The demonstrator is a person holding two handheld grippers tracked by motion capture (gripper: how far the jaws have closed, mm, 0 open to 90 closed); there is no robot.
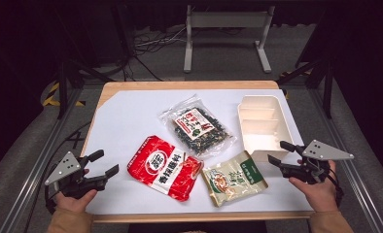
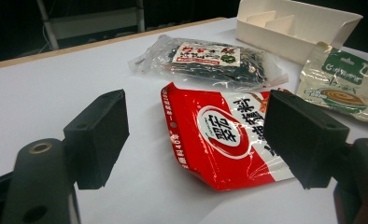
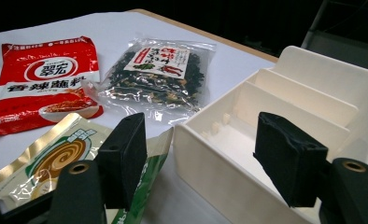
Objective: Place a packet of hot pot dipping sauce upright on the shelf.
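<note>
A red snack packet [image 1: 164,167] [image 2: 219,135] [image 3: 44,79] lies flat near the front middle of the white table sheet. Behind it rests a clear bag of dark dried food [image 1: 197,127] [image 2: 210,60] [image 3: 161,77]. A green and gold packet [image 1: 234,177] [image 2: 343,84] [image 3: 56,161] lies to the right of the red one. A white divided tray [image 1: 265,127] [image 2: 294,28] [image 3: 285,116] stands at the right. My left gripper [image 1: 105,162] [image 2: 196,140] hovers open at the front left, jaws toward the red packet. My right gripper [image 1: 280,152] [image 3: 210,158] is open beside the tray's near end.
The wooden table edge [image 1: 189,85] shows beyond the white sheet [image 1: 131,116]. A white metal stand [image 1: 226,34] and cables lie on the dark floor behind. Bare sheet lies at the left and back.
</note>
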